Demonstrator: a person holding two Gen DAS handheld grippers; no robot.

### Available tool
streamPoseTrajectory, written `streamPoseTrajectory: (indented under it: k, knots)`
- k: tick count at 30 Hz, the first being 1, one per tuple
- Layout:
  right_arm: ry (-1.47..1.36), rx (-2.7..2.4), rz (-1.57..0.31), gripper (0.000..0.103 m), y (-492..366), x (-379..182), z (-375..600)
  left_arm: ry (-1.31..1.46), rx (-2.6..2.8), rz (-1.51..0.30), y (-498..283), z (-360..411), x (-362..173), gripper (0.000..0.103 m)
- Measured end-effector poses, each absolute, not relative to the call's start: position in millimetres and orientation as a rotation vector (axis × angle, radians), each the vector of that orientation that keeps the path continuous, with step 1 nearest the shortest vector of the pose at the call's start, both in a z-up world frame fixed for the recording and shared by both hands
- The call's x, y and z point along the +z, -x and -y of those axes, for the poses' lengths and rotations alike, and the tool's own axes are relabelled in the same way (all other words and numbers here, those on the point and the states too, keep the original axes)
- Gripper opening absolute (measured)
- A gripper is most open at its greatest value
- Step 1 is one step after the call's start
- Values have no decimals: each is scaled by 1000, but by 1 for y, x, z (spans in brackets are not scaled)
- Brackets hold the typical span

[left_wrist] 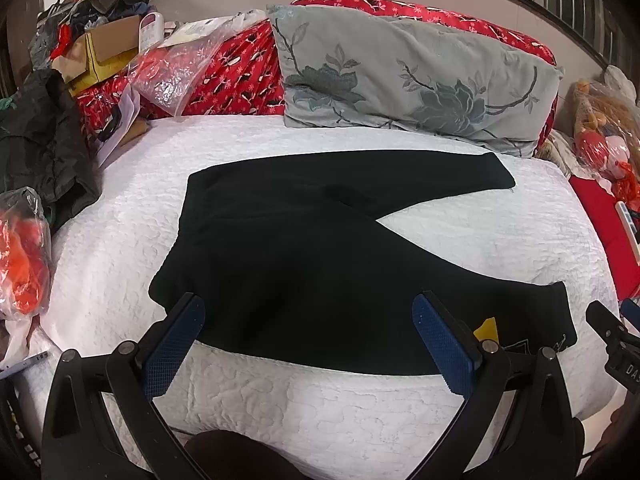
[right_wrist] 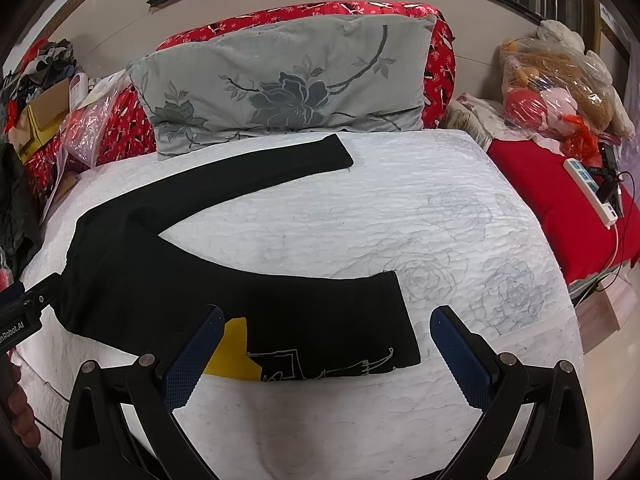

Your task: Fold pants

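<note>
Black pants (left_wrist: 304, 248) lie flat on the white quilted bed (left_wrist: 320, 412), legs spread in a V toward the right. The near leg carries a yellow patch (right_wrist: 234, 350) and white line print by its hem. My left gripper (left_wrist: 308, 320) hovers open over the waist and hip end, nothing between its blue pads. In the right wrist view the pants (right_wrist: 168, 276) run from the left to the near hem, and my right gripper (right_wrist: 326, 330) stands open above that hem, holding nothing. The left gripper's tip (right_wrist: 24, 300) shows at the far left edge.
A grey floral pillow (left_wrist: 416, 80) leans on red bedding at the head. Boxes, plastic bags and dark clothes (left_wrist: 44, 140) crowd the left side. A bagged pile of soft toys (right_wrist: 560, 88), a red cushion and a power strip (right_wrist: 592, 192) sit at the right.
</note>
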State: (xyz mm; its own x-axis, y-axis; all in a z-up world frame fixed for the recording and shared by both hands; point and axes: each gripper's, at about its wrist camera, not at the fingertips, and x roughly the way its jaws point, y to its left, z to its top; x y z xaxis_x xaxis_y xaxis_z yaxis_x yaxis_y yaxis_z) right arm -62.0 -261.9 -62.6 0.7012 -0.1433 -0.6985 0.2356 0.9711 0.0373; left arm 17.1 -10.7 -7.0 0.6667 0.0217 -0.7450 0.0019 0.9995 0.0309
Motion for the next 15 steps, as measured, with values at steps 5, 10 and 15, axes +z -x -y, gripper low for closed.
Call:
streamPoseTrajectory:
  k: [5, 10, 15]
  knots:
    - [-130, -211, -767, 103, 62, -63, 262, -26, 11, -843, -17, 10, -7, 103]
    - [-131, -211, -769, 103, 63, -65, 261, -26, 9, -846, -17, 11, -8, 103]
    - [-129, -211, -770, 103, 62, -66, 261, -27, 6, -848, -18, 11, -8, 103]
